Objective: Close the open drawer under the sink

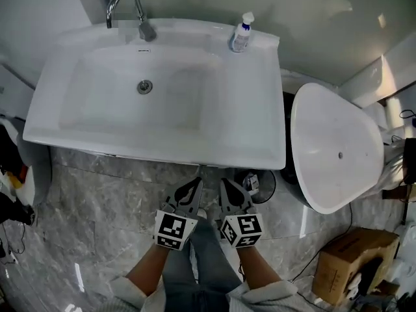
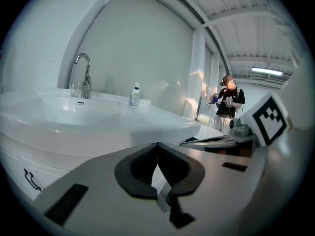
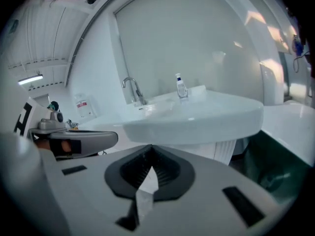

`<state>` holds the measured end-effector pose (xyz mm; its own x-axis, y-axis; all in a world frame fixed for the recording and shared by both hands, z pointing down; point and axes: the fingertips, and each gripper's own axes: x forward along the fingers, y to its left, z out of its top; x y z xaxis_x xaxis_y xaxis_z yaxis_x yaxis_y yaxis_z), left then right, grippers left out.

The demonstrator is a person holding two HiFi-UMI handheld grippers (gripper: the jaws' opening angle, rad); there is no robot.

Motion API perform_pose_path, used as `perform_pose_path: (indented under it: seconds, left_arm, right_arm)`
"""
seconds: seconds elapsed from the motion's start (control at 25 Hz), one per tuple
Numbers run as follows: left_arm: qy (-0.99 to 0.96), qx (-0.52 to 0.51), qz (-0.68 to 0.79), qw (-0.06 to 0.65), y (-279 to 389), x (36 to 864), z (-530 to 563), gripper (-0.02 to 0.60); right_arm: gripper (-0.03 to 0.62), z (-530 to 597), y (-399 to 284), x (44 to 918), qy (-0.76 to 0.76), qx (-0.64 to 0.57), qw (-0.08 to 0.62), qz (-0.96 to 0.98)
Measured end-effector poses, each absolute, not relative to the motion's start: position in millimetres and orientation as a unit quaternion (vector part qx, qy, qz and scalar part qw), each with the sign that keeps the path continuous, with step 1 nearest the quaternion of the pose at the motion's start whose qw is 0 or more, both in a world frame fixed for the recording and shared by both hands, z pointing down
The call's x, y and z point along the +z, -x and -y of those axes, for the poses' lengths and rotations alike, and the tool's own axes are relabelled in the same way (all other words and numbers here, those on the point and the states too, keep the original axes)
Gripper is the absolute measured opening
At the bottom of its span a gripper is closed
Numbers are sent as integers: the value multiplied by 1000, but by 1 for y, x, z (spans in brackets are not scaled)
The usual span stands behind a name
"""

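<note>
Left gripper (image 1: 195,186) and right gripper (image 1: 225,186), jaws together and empty, seemingly just short of the sink (image 1: 130,142)

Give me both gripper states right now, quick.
Left gripper: closed, holding nothing.
Right gripper: closed, holding nothing.

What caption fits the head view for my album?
Left tongs and right tongs, both shut, point at a white sink with faucet and bottle.
</note>
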<state>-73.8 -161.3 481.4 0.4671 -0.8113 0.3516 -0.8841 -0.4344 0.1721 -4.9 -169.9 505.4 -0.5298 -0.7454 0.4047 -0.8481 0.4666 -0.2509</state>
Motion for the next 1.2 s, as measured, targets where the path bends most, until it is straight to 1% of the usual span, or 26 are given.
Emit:
perform_pose_path:
  seconds: [0.2, 0.4, 0.56, 0.88, 1.2]
  left_arm:
    - [-845, 89, 505, 153, 62, 417, 156, 15]
    - [-853, 54, 507, 115, 54, 340, 166, 15]
    - [-857, 33, 504, 98, 46, 295, 163, 15]
    - [-879, 27, 474, 50, 37, 233, 142, 15]
    - [-892, 16, 447, 59, 41, 219, 117, 15]
  right_arm:
    - [11, 171, 4, 440, -442, 208, 105, 866]
    - [11, 184, 12, 357, -412, 166, 62, 894]
    - [11, 178, 12, 306, -380, 144, 37, 913]
    - [11, 153, 11, 251, -368, 116, 11, 923]
    - [9, 127, 13, 220, -362, 116, -1, 925]
